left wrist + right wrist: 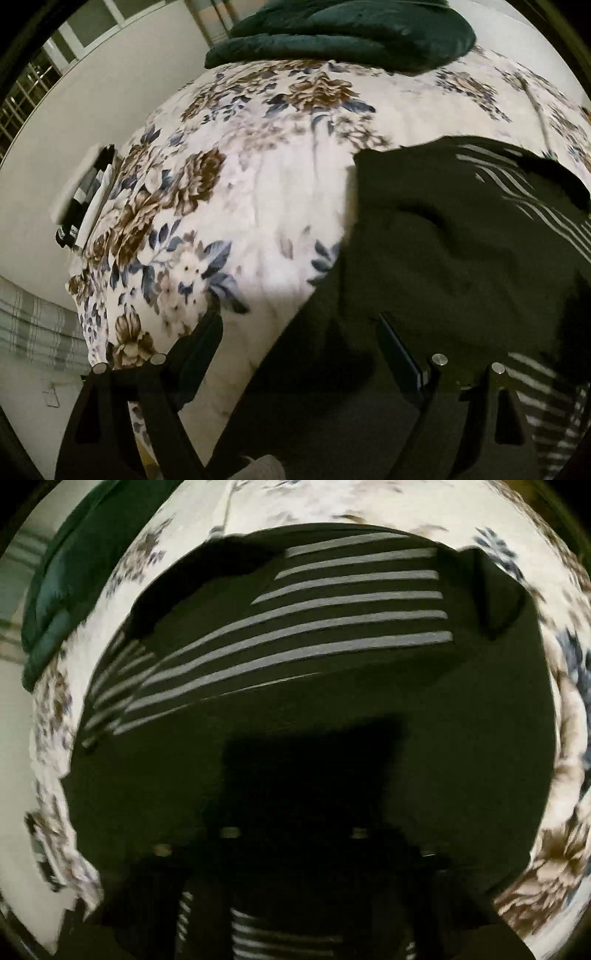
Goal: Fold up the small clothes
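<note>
- The dark garment point(461, 240) with its band of pale stripes point(332, 627) lies spread on the floral bedspread point(258, 192), partly doubled over itself; in your right wrist view a plain dark layer sits over the lower stripes, so I'd judge one fold is already in and more to come.
- Your left gripper point(299, 347) hangs over the garment's near left edge, jaws released and wide; one finger point(199, 350) stands over the bedspread, the other point(399, 358) over the dark cloth, nothing pinched between them; straddling the hem like that looks like a set-up to pick that edge.
- Your right gripper point(295, 834) points steeply down at the plain dark part of the garment; its fingers are lost in shadow and blur, but the jaws read as clenched tight; whether any cloth is caught in them I cannot tell.
- Striped fabric point(280, 941) shows at the very bottom of the right view, under the gripper body; too dark to say what it belongs to.
- Beyond the garment, a dark green quilted cushion point(343, 33) rests at the far end of the bed, well apart from your work; a pale wall point(92, 96) and a barred window point(22, 96) lie off to the left.
- Both views are smeared by motion; take fine edges with caution.
</note>
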The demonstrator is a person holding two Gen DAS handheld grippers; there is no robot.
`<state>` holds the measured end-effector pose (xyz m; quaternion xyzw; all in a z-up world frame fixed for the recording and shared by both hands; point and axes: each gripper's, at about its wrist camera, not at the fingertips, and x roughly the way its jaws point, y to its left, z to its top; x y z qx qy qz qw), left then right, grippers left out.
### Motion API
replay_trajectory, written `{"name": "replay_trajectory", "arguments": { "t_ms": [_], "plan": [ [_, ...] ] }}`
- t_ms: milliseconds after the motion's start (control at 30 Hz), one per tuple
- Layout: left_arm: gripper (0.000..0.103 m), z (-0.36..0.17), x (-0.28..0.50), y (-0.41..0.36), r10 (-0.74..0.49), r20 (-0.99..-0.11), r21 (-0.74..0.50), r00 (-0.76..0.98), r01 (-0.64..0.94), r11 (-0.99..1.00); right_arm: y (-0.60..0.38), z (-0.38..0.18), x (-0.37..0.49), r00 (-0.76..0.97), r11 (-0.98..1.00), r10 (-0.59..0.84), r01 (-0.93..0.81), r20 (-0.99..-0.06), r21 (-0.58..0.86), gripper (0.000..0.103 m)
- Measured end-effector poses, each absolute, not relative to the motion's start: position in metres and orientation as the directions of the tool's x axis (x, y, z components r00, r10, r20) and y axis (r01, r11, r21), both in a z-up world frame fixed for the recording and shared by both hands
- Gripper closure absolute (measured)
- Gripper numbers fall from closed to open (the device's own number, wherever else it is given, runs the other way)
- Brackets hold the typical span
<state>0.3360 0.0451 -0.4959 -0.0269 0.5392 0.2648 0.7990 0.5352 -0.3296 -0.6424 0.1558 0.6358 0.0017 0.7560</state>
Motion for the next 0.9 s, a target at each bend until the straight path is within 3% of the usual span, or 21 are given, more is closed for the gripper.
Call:
{"name": "replay_trajectory", "arguments": {
  "t_ms": [133, 300, 467, 600, 667, 767, 867, 900],
  "plan": [
    [0.019, -0.491, 0.346, 0.049, 0.386, -0.872, 0.222, 0.300, -0.462, 0.859, -0.334, -0.602, 0.516, 0.293, 0.955, 0.176, 0.182, -0.940, 0.236, 0.097],
    [0.019, -0.489, 0.363, 0.050, 0.357, -0.877, 0.184, 0.322, -0.461, 0.868, -0.387, -0.562, 0.489, 0.341, 0.927, 0.118, 0.300, -0.933, 0.227, 0.097],
    [0.019, -0.499, 0.380, 0.046, 0.326, -0.889, 0.158, 0.322, -0.454, 0.877, -0.452, -0.565, 0.478, 0.292, 0.905, 0.026, 0.400, -0.956, 0.147, 0.097],
    [0.019, -0.511, 0.393, 0.048, 0.313, -0.899, 0.158, 0.306, -0.441, 0.883, -0.471, -0.599, 0.486, 0.144, 0.911, 0.027, 0.403, -0.989, 0.083, 0.096],
    [0.019, -0.515, 0.399, 0.053, 0.304, -0.903, 0.149, 0.303, -0.441, 0.885, -0.469, -0.603, 0.490, 0.089, 0.917, 0.019, 0.395, -0.996, 0.053, 0.086],
    [0.019, -0.518, 0.405, 0.060, 0.292, -0.905, 0.140, 0.308, -0.434, 0.890, -0.457, -0.574, 0.495, 0.175, 0.924, 0.010, 0.376, -0.985, 0.076, 0.064],
    [0.019, -0.527, 0.409, 0.067, 0.285, -0.910, 0.139, 0.300, -0.429, 0.893, -0.409, -0.555, 0.516, 0.260, 0.949, 0.142, 0.240, -0.955, 0.206, 0.046],
    [0.019, -0.530, 0.409, 0.070, 0.279, -0.915, 0.135, 0.293, -0.430, 0.893, -0.387, -0.559, 0.529, 0.236, 0.953, 0.211, 0.166, -0.949, 0.253, 0.046]
  ]
}}
